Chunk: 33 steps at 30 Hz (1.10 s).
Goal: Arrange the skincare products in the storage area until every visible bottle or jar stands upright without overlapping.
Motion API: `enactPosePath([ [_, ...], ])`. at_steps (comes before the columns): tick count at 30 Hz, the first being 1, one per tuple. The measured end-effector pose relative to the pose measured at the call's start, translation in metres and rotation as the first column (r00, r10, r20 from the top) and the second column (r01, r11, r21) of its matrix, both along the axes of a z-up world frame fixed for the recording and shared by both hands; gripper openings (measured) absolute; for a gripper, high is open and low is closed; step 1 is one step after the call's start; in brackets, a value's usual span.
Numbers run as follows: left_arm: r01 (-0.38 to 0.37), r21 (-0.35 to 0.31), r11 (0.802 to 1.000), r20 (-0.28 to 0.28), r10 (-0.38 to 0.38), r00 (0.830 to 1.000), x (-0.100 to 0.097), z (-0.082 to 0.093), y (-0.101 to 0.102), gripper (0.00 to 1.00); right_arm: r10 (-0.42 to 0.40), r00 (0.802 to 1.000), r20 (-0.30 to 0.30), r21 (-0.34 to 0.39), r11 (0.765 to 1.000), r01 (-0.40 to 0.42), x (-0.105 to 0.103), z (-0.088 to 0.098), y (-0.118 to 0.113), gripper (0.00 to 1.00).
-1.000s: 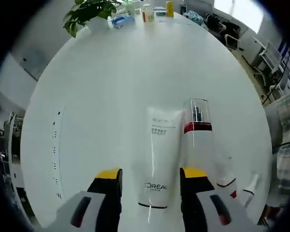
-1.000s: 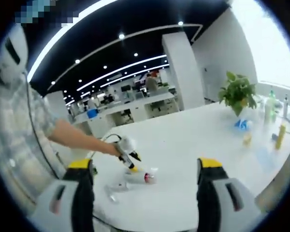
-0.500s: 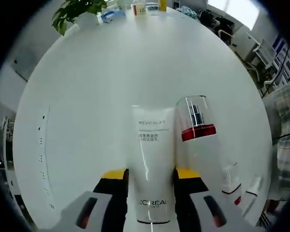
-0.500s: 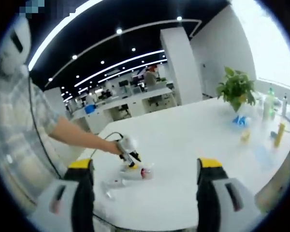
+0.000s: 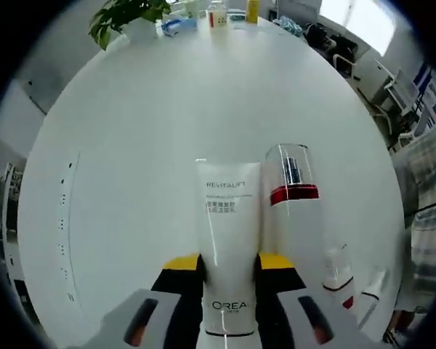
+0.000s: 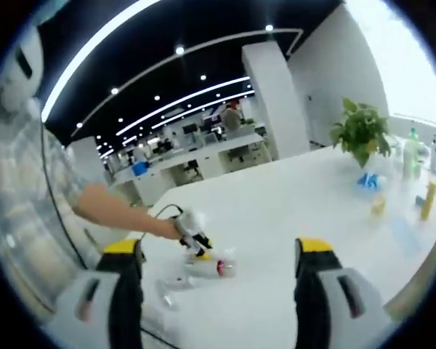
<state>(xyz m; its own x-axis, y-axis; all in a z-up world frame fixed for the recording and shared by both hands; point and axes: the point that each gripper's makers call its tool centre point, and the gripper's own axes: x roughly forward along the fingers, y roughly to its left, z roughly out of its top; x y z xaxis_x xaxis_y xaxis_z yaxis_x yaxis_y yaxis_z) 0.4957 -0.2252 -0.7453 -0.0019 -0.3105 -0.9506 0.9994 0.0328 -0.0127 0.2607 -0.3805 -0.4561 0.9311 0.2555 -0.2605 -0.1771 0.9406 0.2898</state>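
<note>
- The left gripper [image 5: 229, 263] has its yellow-tipped fingers [image 5: 183, 263] closed against both sides of the white tube [image 5: 229, 240], which lies flat on the white table [image 5: 167, 123].
- A clear-capped bottle with a red band [image 5: 294, 200] lies just beside the tube.
- The right gripper [image 6: 216, 251] hangs above the table, fingers wide apart and holding nothing.
</note>
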Motion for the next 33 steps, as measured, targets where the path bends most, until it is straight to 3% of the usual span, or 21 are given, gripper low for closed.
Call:
enactPosePath([
  [3,-0.039,-0.023,0.999,0.020,0.039,0.999,0.009,0.017,0.004,0.24,0.020,1.000,0.005,-0.006,1.000,-0.020,0.004,0.000,0.004,0.85],
  [7,-0.115,-0.110,0.987,0.063,0.123,0.990,0.021,0.044,0.009,0.24,0.047,0.998,0.029,0.005,0.999,-0.047,0.009,0.005,0.011,0.85],
  [9,-0.154,-0.165,0.974,0.029,0.161,0.987,0.017,0.059,0.010,0.24,0.058,0.998,0.033,0.007,0.998,-0.058,0.013,0.004,0.014,0.85],
  [17,-0.242,-0.310,0.920,0.026,0.263,0.965,0.001,0.120,0.028,0.24,0.133,0.989,0.066,0.065,0.988,-0.137,0.030,0.007,0.043,0.84],
  [19,-0.289,-0.387,0.876,0.016,0.320,0.947,-0.008,0.148,0.034,0.25,0.175,0.982,0.065,0.073,0.981,-0.180,0.035,0.005,0.054,0.83],
  [21,-0.330,-0.428,0.841,-0.012,0.360,0.933,-0.017,0.163,0.041,0.25,0.205,0.976,0.069,0.063,0.976,-0.209,0.039,0.006,0.062,0.83],
  [23,-0.387,-0.492,0.780,-0.054,0.416,0.908,-0.029,0.182,0.051,0.25,0.248,0.966,0.079,0.053,0.966,-0.253,0.046,0.009,0.074,0.83],
  [24,-0.394,-0.501,0.771,-0.062,0.423,0.904,-0.032,0.185,0.053,0.25,0.258,0.963,0.083,0.052,0.963,-0.263,0.049,0.010,0.078,0.83],
  [25,-0.421,-0.531,0.735,-0.078,0.453,0.888,-0.041,0.195,0.061,0.25,0.274,0.958,0.087,0.052,0.959,-0.279,0.054,0.012,0.083,0.83],
  [27,-0.423,-0.557,0.715,-0.079,0.462,0.883,-0.050,0.204,0.068,0.25,0.292,0.952,0.091,0.054,0.953,-0.298,0.061,0.014,0.089,0.83],
  [28,-0.452,-0.576,0.681,-0.093,0.494,0.864,-0.054,0.212,0.073,0.25,0.318,0.943,0.094,0.061,0.944,-0.324,0.064,0.015,0.097,0.83],
  [30,-0.472,-0.609,0.637,-0.113,0.520,0.847,-0.057,0.222,0.080,0.25,0.342,0.935,0.099,0.064,0.935,-0.349,0.070,0.017,0.106,0.83],
  [33,-0.518,-0.655,0.550,-0.148,0.579,0.802,-0.065,0.238,0.093,0.25,0.401,0.909,0.114,0.096,0.906,-0.412,0.075,0.019,0.127,0.79],
])
